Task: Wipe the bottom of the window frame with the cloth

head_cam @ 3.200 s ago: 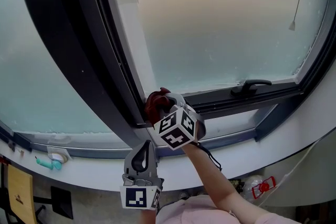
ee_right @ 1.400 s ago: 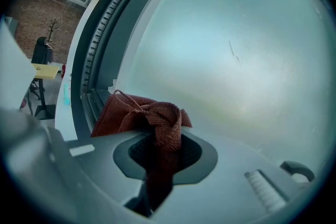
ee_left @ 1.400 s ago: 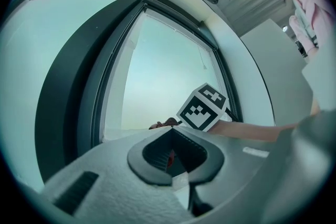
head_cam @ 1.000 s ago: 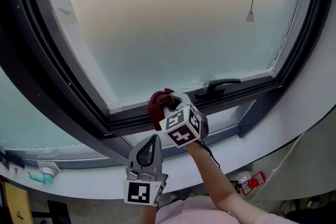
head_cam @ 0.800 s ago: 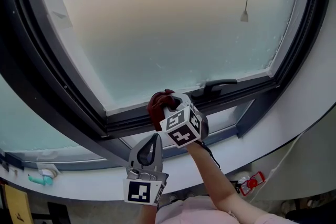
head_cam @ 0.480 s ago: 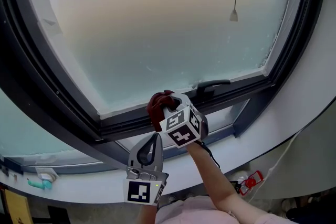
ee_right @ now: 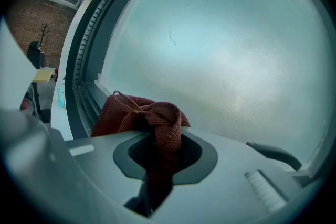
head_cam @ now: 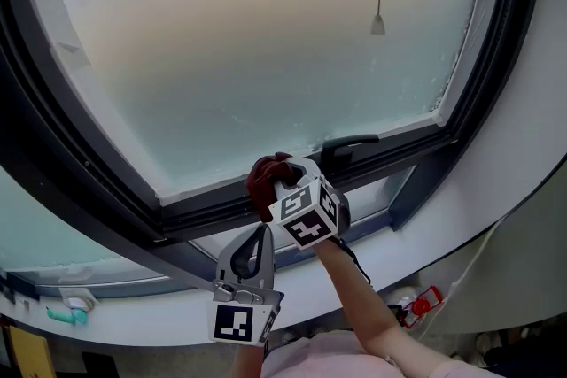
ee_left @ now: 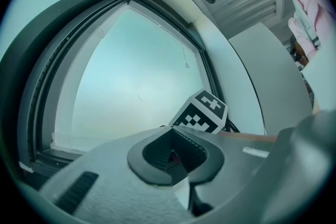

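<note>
The right hand-held gripper [head_cam: 280,180] is clenched on a bunched rust-red woven cloth [head_cam: 263,175]. The right gripper view shows the fabric pinched between the jaws, with the loose part bulging out ahead of them [ee_right: 140,112]. The cloth presses on the dark grey bottom rail of the metal window frame [head_cam: 204,210], directly below the frosted pale glass pane [head_cam: 266,40].

About 3 seconds ago the cloth sat in the rail's left corner, against the thick dark upright, with the black lever window handle [head_cam: 347,142] well off to its right. Now the corner is well to the left of the cloth and the handle is near it on the right. I take that to mean the wipe has run rightward along the rail. The left stretch looks covered, while the part under and past the handle is still to do. The handle juts out there and could snag the fabric.

The left hand-held gripper [head_cam: 257,235] hangs lower, over the white curved window sill [head_cam: 381,248]. Its jaws are pressed together on nothing, and it takes no part in the wipe.

I can make out no containers. A small teal object [head_cam: 64,314] lies on the sill at far left, too small to identify. A thin white pull cord [head_cam: 378,20] hangs in front of the glass.
</note>
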`<state>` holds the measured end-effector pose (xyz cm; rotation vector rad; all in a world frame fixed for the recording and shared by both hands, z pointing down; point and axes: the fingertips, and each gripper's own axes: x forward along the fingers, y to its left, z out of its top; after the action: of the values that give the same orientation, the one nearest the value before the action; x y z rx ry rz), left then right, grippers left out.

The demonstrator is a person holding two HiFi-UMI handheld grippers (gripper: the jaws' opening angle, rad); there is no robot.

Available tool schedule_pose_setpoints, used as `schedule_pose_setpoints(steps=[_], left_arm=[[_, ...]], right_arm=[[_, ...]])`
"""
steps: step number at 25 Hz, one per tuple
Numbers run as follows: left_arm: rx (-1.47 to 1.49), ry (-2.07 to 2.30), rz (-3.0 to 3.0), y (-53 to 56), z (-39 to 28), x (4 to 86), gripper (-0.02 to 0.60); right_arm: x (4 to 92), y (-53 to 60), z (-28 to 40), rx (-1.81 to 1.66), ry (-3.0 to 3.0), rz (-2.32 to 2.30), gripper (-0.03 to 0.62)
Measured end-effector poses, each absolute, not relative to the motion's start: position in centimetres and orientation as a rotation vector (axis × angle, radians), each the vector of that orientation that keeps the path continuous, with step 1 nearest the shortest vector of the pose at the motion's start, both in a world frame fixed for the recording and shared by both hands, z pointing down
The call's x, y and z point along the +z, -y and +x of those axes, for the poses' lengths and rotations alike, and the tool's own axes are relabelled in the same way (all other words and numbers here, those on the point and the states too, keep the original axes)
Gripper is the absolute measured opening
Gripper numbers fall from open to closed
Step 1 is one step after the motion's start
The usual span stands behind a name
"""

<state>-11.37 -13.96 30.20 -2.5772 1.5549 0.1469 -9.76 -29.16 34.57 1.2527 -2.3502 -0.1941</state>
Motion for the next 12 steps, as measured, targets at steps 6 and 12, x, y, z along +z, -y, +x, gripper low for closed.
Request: schedule_pose_setpoints(steps=[6,12], left_arm=[[0.096,-1.581,-2.573,14.0,-11.8,30.4,-0.003],[0.190,-1.612,-2.560,13.4,-12.8,29.9,-0.003]], right_arm=[[34.5,29.3,-9.1,-0.173,2.364,1.257,0.063],[34.4,29.3,-9.1,-0.191,2.356,1.283,0.063]])
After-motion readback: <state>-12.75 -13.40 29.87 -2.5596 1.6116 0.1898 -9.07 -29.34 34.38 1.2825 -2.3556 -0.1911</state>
